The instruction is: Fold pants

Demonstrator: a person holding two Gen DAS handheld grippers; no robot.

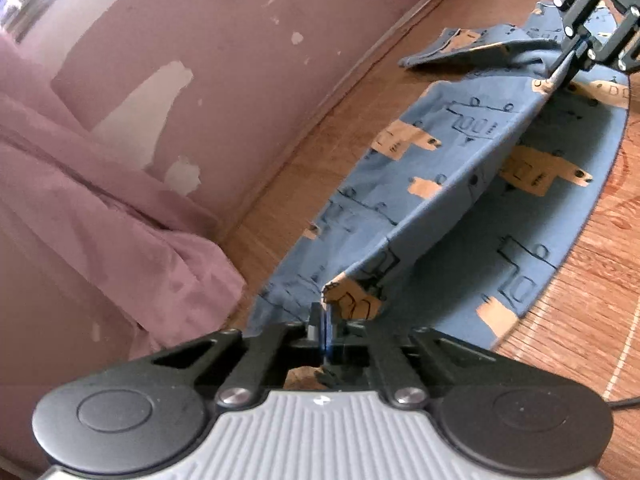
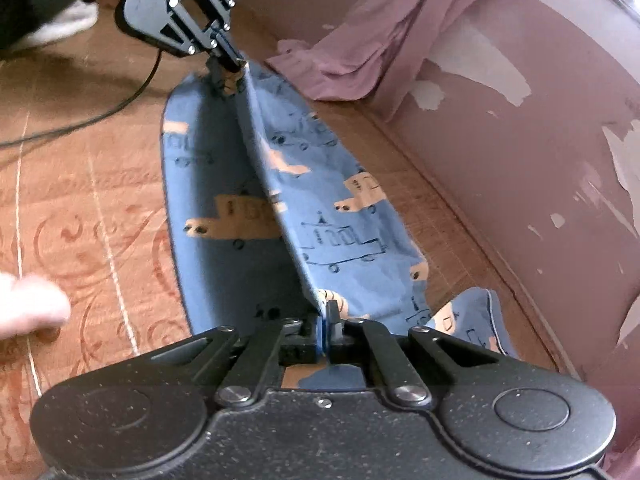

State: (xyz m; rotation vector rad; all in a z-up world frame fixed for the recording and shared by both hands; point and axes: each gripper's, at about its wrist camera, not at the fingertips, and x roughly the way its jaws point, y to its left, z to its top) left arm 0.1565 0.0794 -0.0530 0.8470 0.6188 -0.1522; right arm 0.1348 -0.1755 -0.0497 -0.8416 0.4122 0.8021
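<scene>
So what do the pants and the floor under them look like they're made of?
The pants look like thin, matte woven cotton: blue with printed trucks, hanging in a sharp ridge between both shut grippers. The floor looks like patterned vinyl or a thin mat with a printed scroll design; I can't tell which.

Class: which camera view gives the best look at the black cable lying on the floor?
The right wrist view: the black cable curves across the patterned floor beside the blue pants. The left wrist view shows only a short stub at its right edge.

A home: peeling pink wall [image 1: 248, 92], patterned floor mat [image 2: 80, 220], draped cloth [image 1: 100, 220].
</scene>
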